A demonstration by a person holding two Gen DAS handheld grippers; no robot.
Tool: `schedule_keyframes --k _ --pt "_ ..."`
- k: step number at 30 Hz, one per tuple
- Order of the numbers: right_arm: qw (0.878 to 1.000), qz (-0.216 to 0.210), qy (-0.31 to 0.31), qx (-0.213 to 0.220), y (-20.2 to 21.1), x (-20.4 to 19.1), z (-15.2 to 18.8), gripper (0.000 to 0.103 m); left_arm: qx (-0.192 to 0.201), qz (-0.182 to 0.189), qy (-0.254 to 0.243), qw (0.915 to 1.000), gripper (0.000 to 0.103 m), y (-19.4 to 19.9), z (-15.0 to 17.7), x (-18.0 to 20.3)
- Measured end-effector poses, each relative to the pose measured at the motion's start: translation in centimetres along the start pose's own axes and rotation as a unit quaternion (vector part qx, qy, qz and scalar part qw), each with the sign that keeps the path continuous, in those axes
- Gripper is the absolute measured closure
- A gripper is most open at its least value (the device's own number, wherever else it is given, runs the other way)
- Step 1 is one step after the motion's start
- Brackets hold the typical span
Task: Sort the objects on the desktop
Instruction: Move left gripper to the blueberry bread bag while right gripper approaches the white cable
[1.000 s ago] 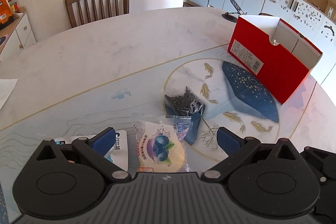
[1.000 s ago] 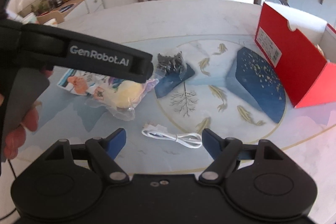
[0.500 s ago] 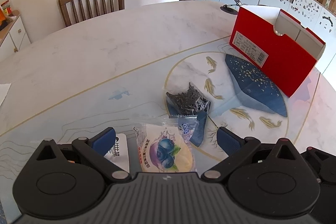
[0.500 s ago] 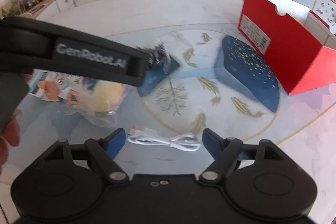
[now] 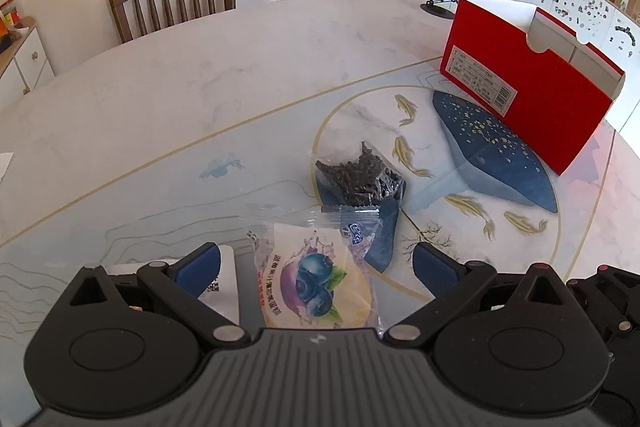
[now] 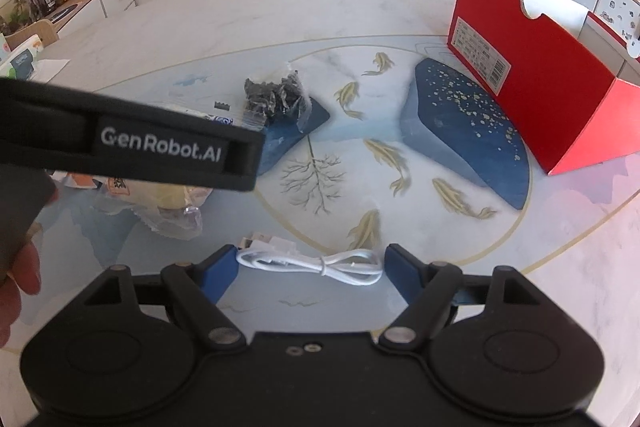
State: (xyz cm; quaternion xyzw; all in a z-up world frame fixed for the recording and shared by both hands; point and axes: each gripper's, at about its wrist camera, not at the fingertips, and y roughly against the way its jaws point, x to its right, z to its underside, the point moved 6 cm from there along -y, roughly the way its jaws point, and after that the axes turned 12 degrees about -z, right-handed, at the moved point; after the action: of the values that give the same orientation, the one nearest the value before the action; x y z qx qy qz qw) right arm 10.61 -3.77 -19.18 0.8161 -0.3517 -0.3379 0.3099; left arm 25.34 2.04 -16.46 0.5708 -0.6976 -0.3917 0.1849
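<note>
Left hand-held gripper (image 5: 316, 261) spread over the blueberry snack packet (image 5: 316, 279), right hand-held gripper (image 6: 312, 263) spread around the white cable (image 6: 320, 263), red box (image 6: 532, 75) at two o'clock.

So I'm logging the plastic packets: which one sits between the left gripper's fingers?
The clear snack packet printed with blueberries, framed by the open left gripper. The clear bag of dark pieces lies farther ahead.
</note>
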Motion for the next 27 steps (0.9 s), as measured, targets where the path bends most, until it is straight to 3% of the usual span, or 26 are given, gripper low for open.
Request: schedule_keyframes --k 6,21,27 --pt "1.0 0.005 0.002 0.0 0.2 1.0 0.0 0.025 -0.005 0.009 -0.002 0.9999 0.002 -0.7 0.3 0.5" --pt "1.0 0.001 0.005 0.002 0.7 2.3 0.1 0.026 -0.004 -0.017 -0.016 0.9997 0.047 -1.6 1.3 0.9" --pt "1.0 0.001 0.008 0.001 1.0 2.5 0.1 0.027 -0.004 -0.017 -0.015 0.9997 0.049 -1.5 1.3 0.8"
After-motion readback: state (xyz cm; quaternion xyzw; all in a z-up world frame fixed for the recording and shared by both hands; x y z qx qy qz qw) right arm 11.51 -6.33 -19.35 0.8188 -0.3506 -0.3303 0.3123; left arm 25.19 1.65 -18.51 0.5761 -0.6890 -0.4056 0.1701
